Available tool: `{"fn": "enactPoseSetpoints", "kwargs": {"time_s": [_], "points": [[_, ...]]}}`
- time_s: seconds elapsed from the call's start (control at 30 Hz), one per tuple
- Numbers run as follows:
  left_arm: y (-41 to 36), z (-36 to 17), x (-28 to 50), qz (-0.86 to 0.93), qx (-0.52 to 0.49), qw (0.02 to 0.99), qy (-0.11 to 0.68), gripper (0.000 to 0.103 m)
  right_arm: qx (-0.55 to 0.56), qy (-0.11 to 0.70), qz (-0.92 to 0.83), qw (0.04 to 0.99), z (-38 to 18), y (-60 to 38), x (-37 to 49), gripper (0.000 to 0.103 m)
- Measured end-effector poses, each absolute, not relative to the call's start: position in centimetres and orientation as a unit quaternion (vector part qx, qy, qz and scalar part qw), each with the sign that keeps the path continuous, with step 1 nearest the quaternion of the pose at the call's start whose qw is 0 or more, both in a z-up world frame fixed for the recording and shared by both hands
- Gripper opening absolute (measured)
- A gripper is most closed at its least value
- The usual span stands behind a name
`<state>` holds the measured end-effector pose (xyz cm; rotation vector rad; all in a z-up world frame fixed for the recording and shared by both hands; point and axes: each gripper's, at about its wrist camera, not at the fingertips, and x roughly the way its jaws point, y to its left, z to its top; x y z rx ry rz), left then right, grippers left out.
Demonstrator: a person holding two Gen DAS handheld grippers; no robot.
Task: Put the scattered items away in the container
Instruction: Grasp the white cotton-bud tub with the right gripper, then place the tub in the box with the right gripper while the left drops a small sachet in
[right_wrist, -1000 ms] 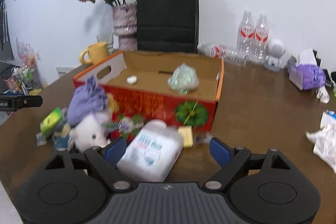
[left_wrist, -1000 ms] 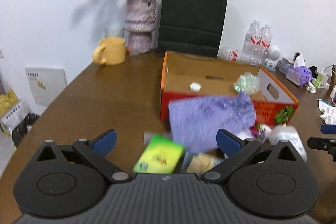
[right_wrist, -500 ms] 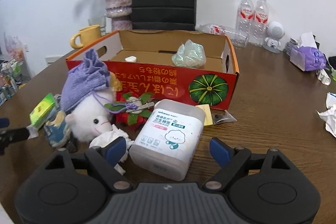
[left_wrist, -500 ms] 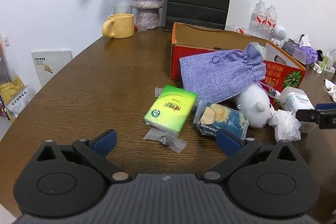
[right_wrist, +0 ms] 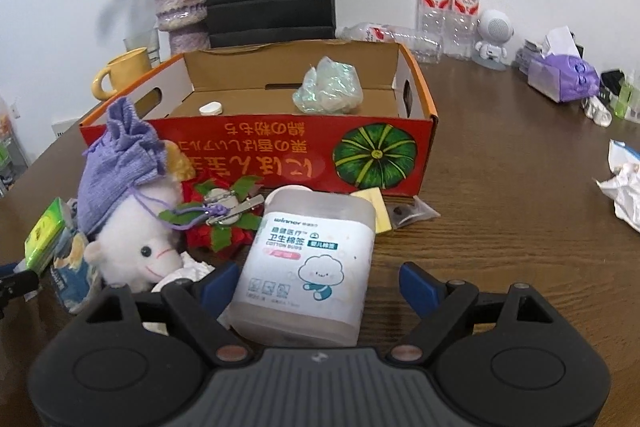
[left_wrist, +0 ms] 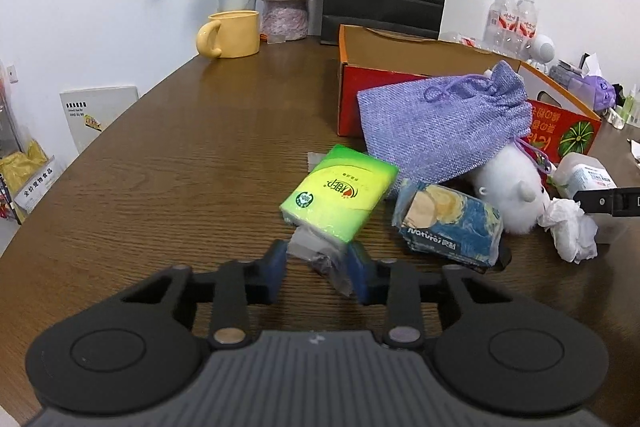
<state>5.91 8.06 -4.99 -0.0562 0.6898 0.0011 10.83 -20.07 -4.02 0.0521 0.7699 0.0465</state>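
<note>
**Currently: left tongs pinch a wrapper, right tongs straddle the swab tub**

Presently we record the left gripper (left_wrist: 317,269) with its blue fingers (left_wrist: 275,265) drawn in on a small clear plastic packet (left_wrist: 320,257), which lies on the table (left_wrist: 180,155) under the near end of the green tissue pack (left_wrist: 340,197). Whether the packet is off the wood we cannot tell.

We find the right gripper (right_wrist: 316,281) spread wide, its fingers on either side of the cotton swab tub (right_wrist: 310,263); the left finger stands just beside the tub and the right one apart from it.

We note the cardboard box (right_wrist: 256,151) towards the far edge of the table, open on top, holding a crumpled plastic bag (right_wrist: 329,91) and a small white cap (right_wrist: 211,109).

Against the box's near wall we find the scattered things: a purple drawstring pouch (left_wrist: 444,123) leaning on the box, a white plush toy (left_wrist: 510,195) under it, a blue snack pack (left_wrist: 450,223) beside the green pack, a crumpled tissue (left_wrist: 570,229), and a red and green ornament (right_wrist: 222,217).
</note>
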Motion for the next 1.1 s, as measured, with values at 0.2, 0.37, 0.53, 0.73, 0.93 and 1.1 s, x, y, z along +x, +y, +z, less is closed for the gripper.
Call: {"fn": "enactPoseSetpoints", "kwargs": {"time_s": [0.2, 0.37, 0.53, 0.73, 0.93, 1.1], "points": [[8.1, -4.5, 5.6, 0.004, -0.030, 0.944, 0.329, 0.025, 0.018, 0.391, 0.030, 0.920, -4.7, -20.2, 10.9, 0.064], [7.9, -3.7, 5.0, 0.002, -0.029, 0.948, 0.317, 0.020, 0.036, 0.382, 0.034, 0.923, -4.5, -21.2, 10.2, 0.063], [7.5, -3.2, 4.5, 0.000, -0.025, 0.952, 0.306, 0.012, 0.039, 0.361, 0.035, 0.931, -3.8, -21.7, 9.5, 0.063], [7.1, -2.6, 3.8, -0.001, -0.026, 0.956, 0.293, 0.007, 0.046, 0.361, 0.041, 0.931, -3.7, -22.0, 9.1, 0.063], [6.8, -2.1, 3.3, -0.002, -0.022, 0.958, 0.286, 0.007, 0.047, 0.354, 0.045, 0.933, -3.4, -22.1, 8.7, 0.063], [6.6, -1.9, 3.0, -0.004, -0.021, 0.960, 0.280, 0.007, 0.046, 0.349, 0.048, 0.935, -3.1, -22.2, 8.3, 0.063]]}}
